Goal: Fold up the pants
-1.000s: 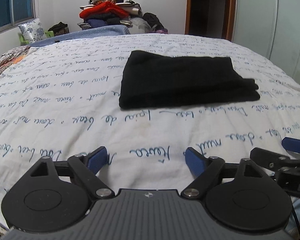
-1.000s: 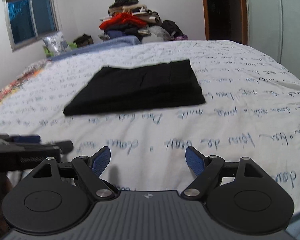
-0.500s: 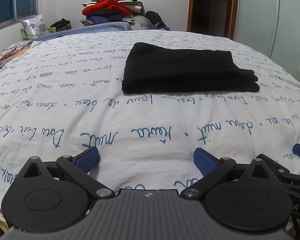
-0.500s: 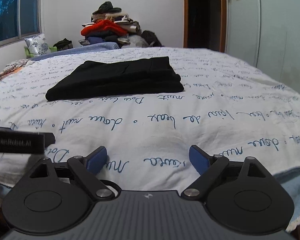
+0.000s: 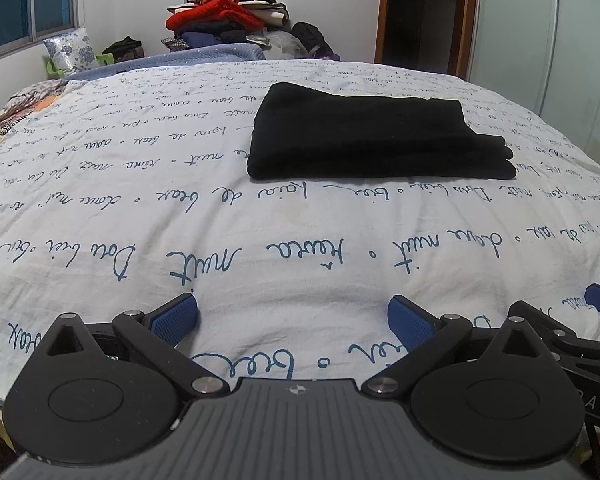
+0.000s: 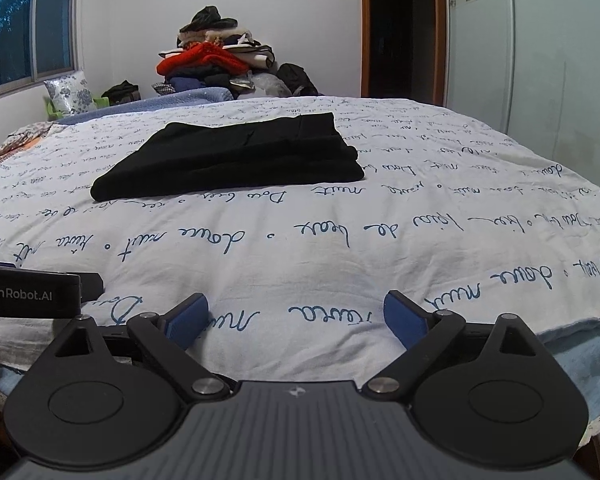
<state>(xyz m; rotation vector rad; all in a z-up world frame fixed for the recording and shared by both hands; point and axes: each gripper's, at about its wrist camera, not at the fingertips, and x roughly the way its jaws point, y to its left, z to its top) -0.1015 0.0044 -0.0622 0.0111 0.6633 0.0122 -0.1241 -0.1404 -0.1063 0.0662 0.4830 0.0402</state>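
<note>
A: Where do the pants (image 5: pixel 364 136) lie?

B: One black pair, folded flat mid-bed (image 5: pixel 100 216), long axis running across the view, layered ends toward the wardrobe (image 5: pixel 540 40) side.

A: And the grippers?

B: Two, both well short of the pants, at the near bed edge. The left gripper (image 5: pixel 293 316) stands wide and holds nothing. The right gripper (image 6: pixel 296 314) has just been opening, with only sheet between its fingers.

A: Beyond the pants?

B: One clothes pile (image 6: pixel 216 60) and one pillow (image 6: pixel 66 94).
</note>
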